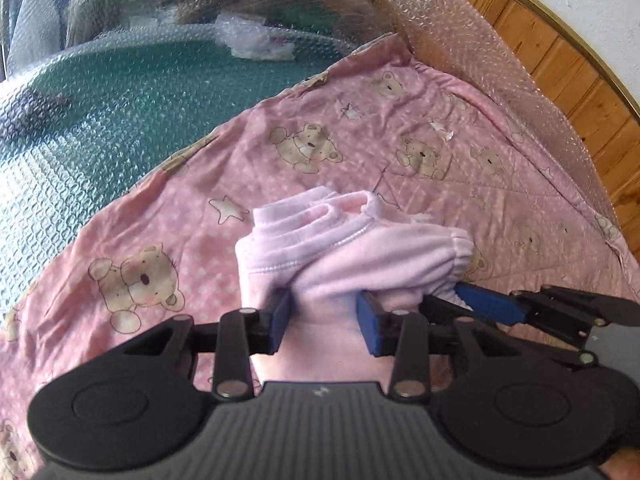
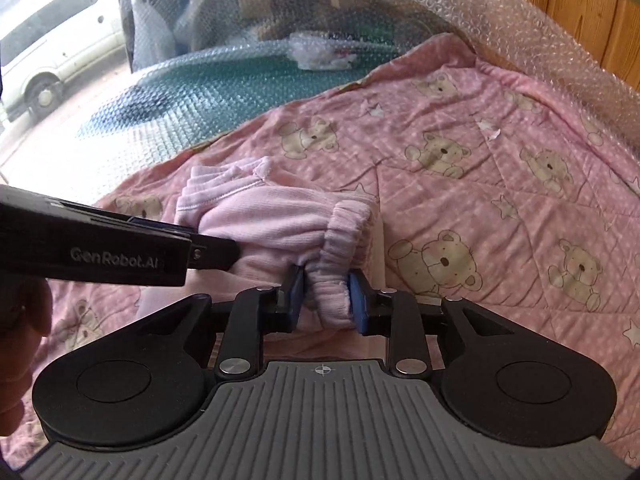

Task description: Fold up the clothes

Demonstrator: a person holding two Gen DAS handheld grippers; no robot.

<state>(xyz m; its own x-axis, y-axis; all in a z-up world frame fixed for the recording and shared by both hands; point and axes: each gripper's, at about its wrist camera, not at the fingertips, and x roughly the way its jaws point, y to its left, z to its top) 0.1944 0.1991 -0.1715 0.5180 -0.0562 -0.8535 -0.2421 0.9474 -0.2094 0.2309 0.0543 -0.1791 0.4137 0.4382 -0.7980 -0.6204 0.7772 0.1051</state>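
Spread over the bed, a pink bear-print quilt (image 1: pixel 360 148) carries the folded pink garment (image 1: pixel 320 252). Its near edge is pinched by the left gripper (image 1: pixel 323 322); its bunched cuff is clamped by the right gripper (image 2: pixel 324 298), both jaws partly closed. Both corners are best moved together, evenly.

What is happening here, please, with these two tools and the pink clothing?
A person is folding a small pink fleece garment on a pink bear-print quilt. The left gripper has the garment's body between its blue pads, and the right gripper pinches a gathered elastic cuff. The garment is already bunched into a compact bundle, both ends lifted slightly.
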